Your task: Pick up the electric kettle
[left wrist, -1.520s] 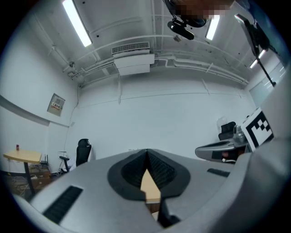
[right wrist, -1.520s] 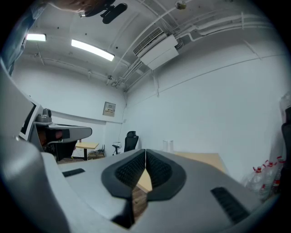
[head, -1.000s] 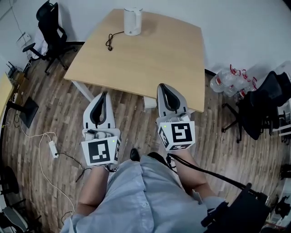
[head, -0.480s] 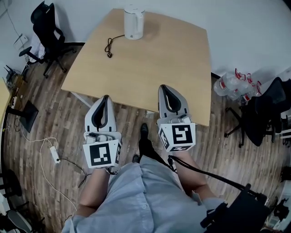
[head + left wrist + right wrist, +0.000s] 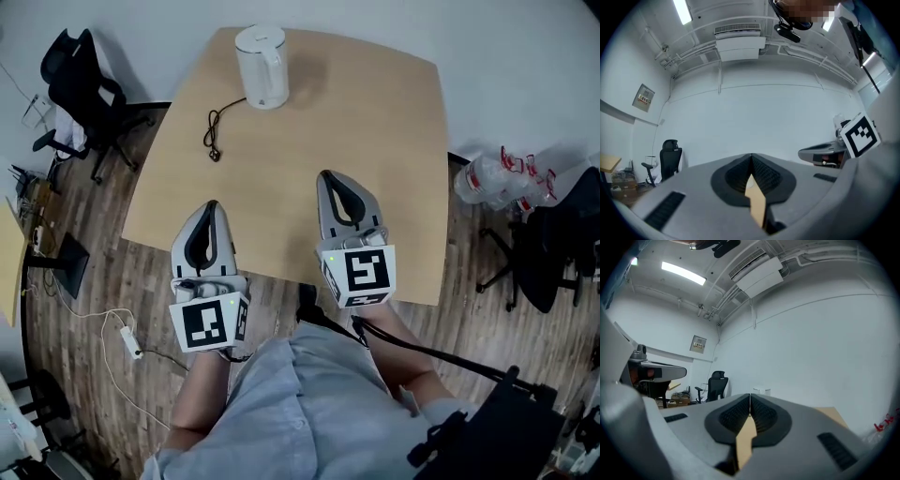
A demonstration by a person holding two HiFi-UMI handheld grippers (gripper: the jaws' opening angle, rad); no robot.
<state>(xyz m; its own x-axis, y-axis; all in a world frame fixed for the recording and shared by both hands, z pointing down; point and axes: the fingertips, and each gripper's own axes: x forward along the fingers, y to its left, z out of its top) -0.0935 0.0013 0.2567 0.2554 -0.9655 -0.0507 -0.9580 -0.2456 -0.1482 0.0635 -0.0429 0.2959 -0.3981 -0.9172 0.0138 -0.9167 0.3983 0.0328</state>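
Jaws of the grey left gripper (image 5: 210, 208) and right gripper (image 5: 329, 178) are pressed together, with nothing between their ribbed black pads (image 5: 765, 414). At eleven o'clock from the right one, well apart, the white cylindrical electric kettle (image 5: 262, 66) stands on the smooth light wooden table (image 5: 375, 122).

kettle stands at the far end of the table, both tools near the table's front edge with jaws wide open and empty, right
Not quite: the jaws are shut, not wide open. The left gripper view shows the left tool with its jaws pressed together and nothing between them, and the right gripper view shows the same for the right tool. The rest holds: the kettle stands at the far end of the table.
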